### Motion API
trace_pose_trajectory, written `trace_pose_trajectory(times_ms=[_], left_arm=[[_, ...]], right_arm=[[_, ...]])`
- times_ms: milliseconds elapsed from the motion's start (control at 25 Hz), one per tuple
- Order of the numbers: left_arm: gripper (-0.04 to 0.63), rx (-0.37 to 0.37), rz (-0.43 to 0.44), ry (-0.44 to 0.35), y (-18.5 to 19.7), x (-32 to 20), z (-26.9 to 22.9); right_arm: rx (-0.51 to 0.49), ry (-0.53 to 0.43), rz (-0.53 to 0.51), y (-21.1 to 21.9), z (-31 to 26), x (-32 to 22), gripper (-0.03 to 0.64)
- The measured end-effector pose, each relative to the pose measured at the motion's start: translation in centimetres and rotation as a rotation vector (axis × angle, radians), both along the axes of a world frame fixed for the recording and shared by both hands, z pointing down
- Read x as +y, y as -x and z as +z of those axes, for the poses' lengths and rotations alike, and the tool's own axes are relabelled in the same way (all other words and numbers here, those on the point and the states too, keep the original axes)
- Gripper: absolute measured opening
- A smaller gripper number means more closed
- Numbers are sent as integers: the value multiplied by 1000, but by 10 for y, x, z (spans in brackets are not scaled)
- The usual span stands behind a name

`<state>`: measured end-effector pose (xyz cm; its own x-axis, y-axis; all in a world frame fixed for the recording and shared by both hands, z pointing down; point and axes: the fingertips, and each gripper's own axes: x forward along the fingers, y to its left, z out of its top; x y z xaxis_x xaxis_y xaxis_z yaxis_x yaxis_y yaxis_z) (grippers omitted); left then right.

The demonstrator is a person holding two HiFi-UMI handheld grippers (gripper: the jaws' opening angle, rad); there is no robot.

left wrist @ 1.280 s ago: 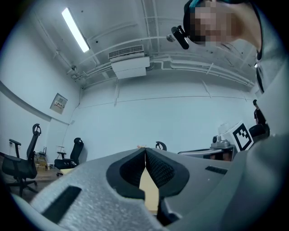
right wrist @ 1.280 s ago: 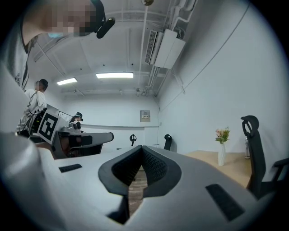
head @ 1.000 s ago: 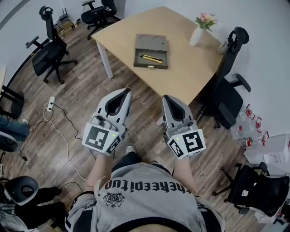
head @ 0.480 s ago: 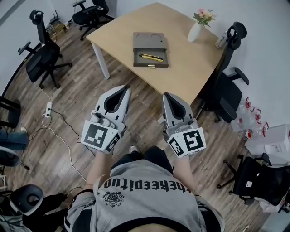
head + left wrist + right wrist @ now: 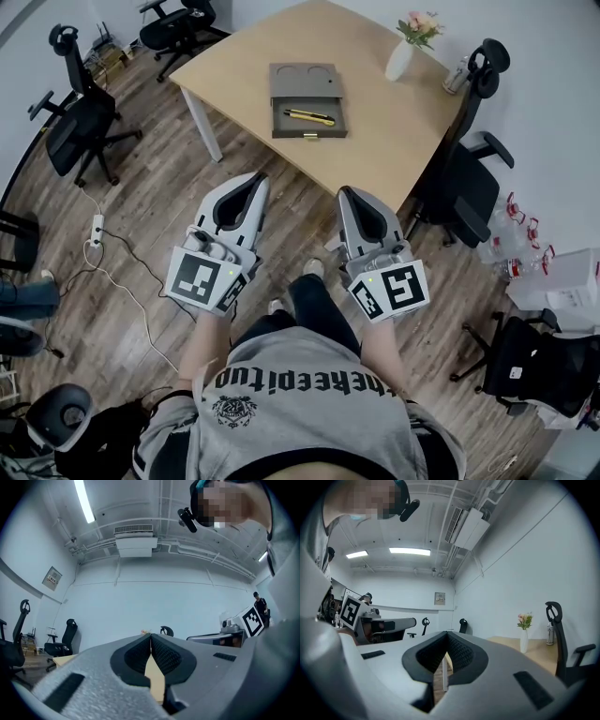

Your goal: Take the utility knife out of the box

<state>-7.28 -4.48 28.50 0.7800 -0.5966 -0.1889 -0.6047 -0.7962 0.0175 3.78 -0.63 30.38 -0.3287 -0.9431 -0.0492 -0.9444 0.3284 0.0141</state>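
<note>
While left gripper (image 5: 254, 180) and right gripper (image 5: 347, 193) sit closed, the box (image 5: 284, 120) holds a slim, perhaps plastic utility knife (image 5: 311, 117).

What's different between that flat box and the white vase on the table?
The box is flat, rectangular and grey-brown; the vase is white and stands upright. The box holds a yellow utility knife in its open compartment; the vase holds pink flowers. The box sits mid-table, the vase near the far right edge. Both rest on the wooden table.
</note>
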Motion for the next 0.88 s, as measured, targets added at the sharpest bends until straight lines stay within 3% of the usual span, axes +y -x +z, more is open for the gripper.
trace_pose_trajectory(times_ms=[880], left_arm=[[18, 8, -132, -3, -38, -108, -6]], right_arm=[[20, -8, -73, -59, -8, -121, 6]])
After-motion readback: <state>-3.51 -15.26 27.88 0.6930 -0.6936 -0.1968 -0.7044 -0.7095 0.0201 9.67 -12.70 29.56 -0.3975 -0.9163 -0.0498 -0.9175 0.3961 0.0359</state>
